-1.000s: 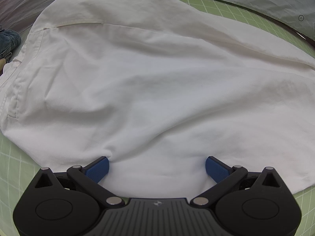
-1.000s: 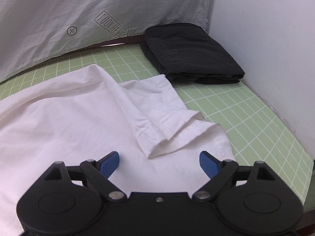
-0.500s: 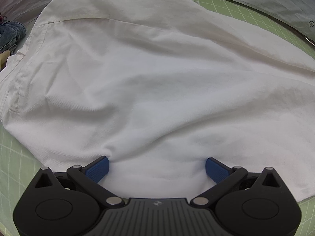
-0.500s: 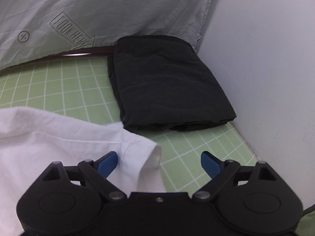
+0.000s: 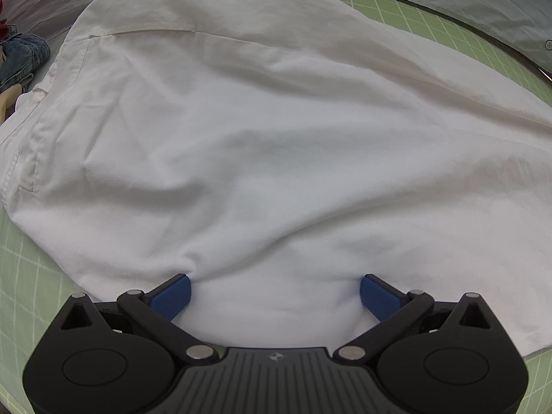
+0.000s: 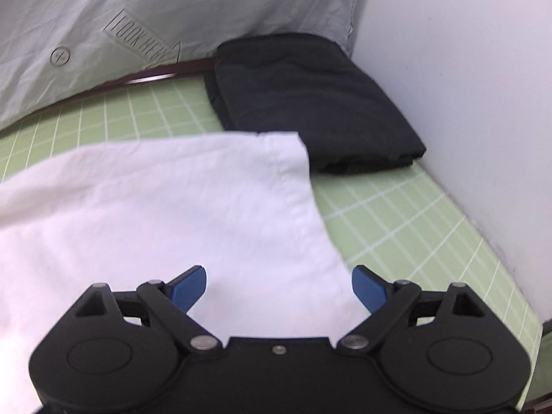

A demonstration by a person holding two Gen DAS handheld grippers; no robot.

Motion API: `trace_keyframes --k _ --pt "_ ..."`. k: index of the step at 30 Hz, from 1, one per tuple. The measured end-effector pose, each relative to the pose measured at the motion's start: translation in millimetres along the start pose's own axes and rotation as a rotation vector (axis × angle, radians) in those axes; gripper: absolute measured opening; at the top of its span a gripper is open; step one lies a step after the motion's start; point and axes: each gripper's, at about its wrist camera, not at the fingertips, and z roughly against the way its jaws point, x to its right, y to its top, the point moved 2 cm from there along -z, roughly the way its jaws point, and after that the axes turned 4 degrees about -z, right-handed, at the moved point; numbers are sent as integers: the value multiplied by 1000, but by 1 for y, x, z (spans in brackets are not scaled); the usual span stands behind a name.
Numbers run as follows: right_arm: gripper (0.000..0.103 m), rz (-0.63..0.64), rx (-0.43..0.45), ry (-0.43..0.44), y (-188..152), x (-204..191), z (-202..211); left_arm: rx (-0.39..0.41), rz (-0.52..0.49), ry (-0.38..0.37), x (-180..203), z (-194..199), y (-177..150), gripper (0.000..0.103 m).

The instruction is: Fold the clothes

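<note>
A white garment (image 5: 276, 138) lies spread over the green grid mat (image 5: 431, 20) and fills the left wrist view. My left gripper (image 5: 274, 289) points steeply down onto its near part, jaws wide, blue pads (image 5: 170, 296) resting on the cloth, which puckers at the left pad. In the right wrist view a hemmed end of the white garment (image 6: 155, 207) lies flat on the mat (image 6: 396, 214). My right gripper (image 6: 279, 283) hovers open over that end, nothing pinched between its pads.
A folded black garment (image 6: 310, 103) sits at the mat's far right corner against a white wall (image 6: 465, 86). A grey printed sheet (image 6: 172, 10) hangs behind the table's dark edge. Blue denim (image 5: 20, 58) lies at the far left.
The right view first swung toward the black garment, then back over the white cloth, whose end now lies flat instead of bunched. The left gripper stays put on the cloth.
</note>
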Motion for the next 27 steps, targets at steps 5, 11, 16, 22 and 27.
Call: trace_keyframes --k 5,11,16,22,27 --pt "92 -59 -36 29 -55 14 37 9 -14 -17 -7 7 -11 103" --pt "93 -65 -85 42 -99 33 71 6 56 -54 -31 14 -39 103" --pt "93 -76 -64 88 -119 40 101 20 96 -105 -39 24 -68 103" --pt "93 -32 -51 169 -135 39 125 49 36 -116 -23 44 -97 103" --pt "93 43 -51 217 -137 31 128 50 -11 -110 -5 39 -107 103"
